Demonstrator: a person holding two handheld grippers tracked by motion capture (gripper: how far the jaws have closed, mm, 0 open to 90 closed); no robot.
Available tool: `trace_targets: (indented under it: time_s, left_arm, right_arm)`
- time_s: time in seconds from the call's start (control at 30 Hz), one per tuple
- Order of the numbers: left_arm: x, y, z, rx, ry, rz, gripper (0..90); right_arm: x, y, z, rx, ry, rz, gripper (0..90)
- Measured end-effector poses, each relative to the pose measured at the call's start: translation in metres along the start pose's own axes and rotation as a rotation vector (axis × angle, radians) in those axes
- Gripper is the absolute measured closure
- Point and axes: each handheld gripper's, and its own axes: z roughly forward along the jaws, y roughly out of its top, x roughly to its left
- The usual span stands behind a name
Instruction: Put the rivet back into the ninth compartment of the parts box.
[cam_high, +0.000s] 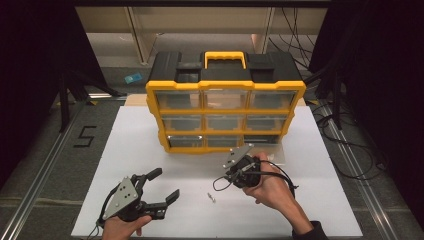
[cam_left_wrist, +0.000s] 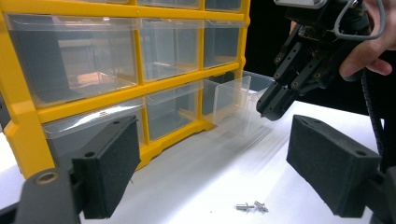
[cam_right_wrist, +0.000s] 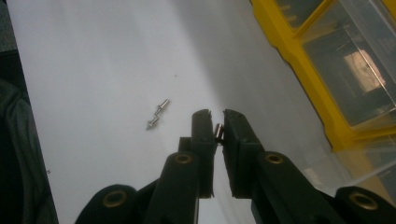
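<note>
1. A black figure "5" (cam_high: 85, 136) stands on the grey floor (cam_high: 45, 150), left of the white counter (cam_high: 150, 150) in the high view.
2. No other text, label or brand is readable on anything else.

Dim room, dark at the frame edges; white table (cam_high: 150, 135) brightly lit; soft focus, glare on clear drawers (cam_left_wrist: 70, 56)

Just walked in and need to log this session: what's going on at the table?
A person is sorting small metal pins into a yellow drawer cabinet. The right gripper is shut on one pin, held above the white table near the pulled-out clear drawer in the bottom row. Two more pins lie on the table. The left gripper waits with its jaws open, holding nothing.
</note>
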Motion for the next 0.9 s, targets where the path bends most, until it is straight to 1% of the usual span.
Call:
trace_targets:
  time_s: [0.07, 0.3, 0.33, 0.4, 0.47, 0.5, 0.53, 0.57, 0.63, 0.77, 0.8, 0.83, 0.9]
  left_arm:
    - [0.000, 0.000, 0.000, 0.000, 0.000, 0.000, 16.8]
    - [0.000, 0.000, 0.000, 0.000, -0.001, 0.001, 16.7]
    - [0.000, 0.000, 0.000, 0.000, -0.001, 0.001, 16.8]
    - [0.000, 0.000, 0.000, 0.000, -0.001, 0.000, 16.8]
    - [0.000, 0.000, 0.000, 0.000, -0.001, 0.000, 16.8]
    - [0.000, 0.000, 0.000, 0.000, 0.000, 0.003, 16.8]
    - [0.000, 0.000, 0.000, -0.001, 0.000, 0.003, 16.8]
    - [0.000, 0.000, 0.000, -0.001, 0.000, 0.003, 16.8]
    - [0.000, 0.000, 0.000, -0.001, -0.001, -0.001, 16.8]
    - [0.000, 0.000, 0.000, -0.001, 0.000, 0.001, 16.7]
    - [0.000, 0.000, 0.000, -0.002, 0.000, 0.000, 16.7]
    - [0.000, 0.000, 0.000, -0.002, 0.000, 0.001, 16.8]
    - [0.000, 0.000, 0.000, -0.003, 0.000, 0.002, 16.8]
  right_arm:
    - [0.000, 0.000, 0.000, -0.005, -0.007, 0.001, 83.5]
    - [-0.006, 0.000, -0.014, -0.051, -0.035, 0.000, 83.5]
    - [-0.006, 0.000, -0.014, -0.051, -0.035, 0.000, 83.5]
    - [-0.009, 0.000, -0.021, -0.060, -0.042, 0.009, 83.5]
    - [-0.010, -0.001, -0.024, -0.056, -0.049, 0.008, 83.6]
    - [-0.011, -0.001, -0.025, -0.064, -0.054, 0.010, 83.5]
    - [-0.013, -0.003, -0.027, -0.091, -0.058, 0.022, 83.5]
    - [-0.014, -0.003, -0.029, -0.100, -0.067, 0.026, 83.5]
    - [-0.015, -0.004, -0.032, -0.105, -0.072, 0.039, 83.5]
    - [-0.019, -0.006, -0.038, -0.117, -0.081, 0.043, 83.5]
    - [-0.021, -0.007, -0.039, -0.124, -0.092, 0.045, 83.5]
    - [-0.023, -0.009, -0.042, -0.133, -0.101, 0.059, 83.5]
    - [-0.026, -0.011, -0.043, -0.134, -0.104, 0.059, 83.5]
